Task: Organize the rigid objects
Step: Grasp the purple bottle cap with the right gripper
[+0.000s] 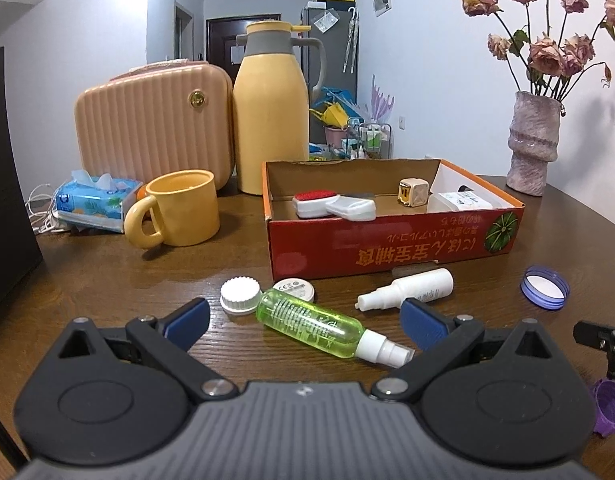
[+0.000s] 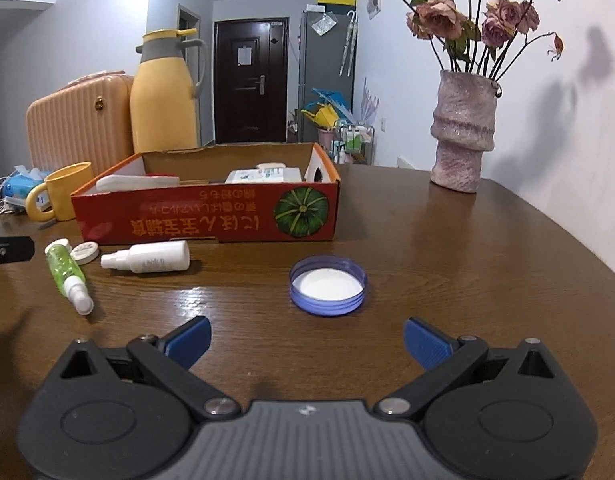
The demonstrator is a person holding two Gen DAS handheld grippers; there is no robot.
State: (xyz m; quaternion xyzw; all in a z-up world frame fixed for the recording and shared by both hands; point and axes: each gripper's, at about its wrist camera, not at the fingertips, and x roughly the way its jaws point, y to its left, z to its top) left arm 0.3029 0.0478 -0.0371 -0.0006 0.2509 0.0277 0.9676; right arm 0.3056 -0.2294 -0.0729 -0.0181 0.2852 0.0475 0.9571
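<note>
1. On the left, the left gripper (image 1: 303,320) has its jaws spread wide and holds nothing. The green bottle (image 1: 307,322) lies on its side on the table (image 1: 107,280), between the two blue pads.
2. I think the step in hand is to pick up this bottle. The pads should close across the round body, not on the thin white nozzle, because the body can roll away.
3. A white cap (image 1: 240,294) and a small round tin (image 1: 294,289) lie just beyond the bottle, so the approach must stay low and straight.
4. The white bottle (image 1: 407,290) lies near the red box (image 1: 387,236), which already holds some things.
5. On the right, the right gripper (image 2: 306,340) is also spread and empty. The blue lid (image 2: 327,285) lies open side up just beyond it, near the box.
</note>
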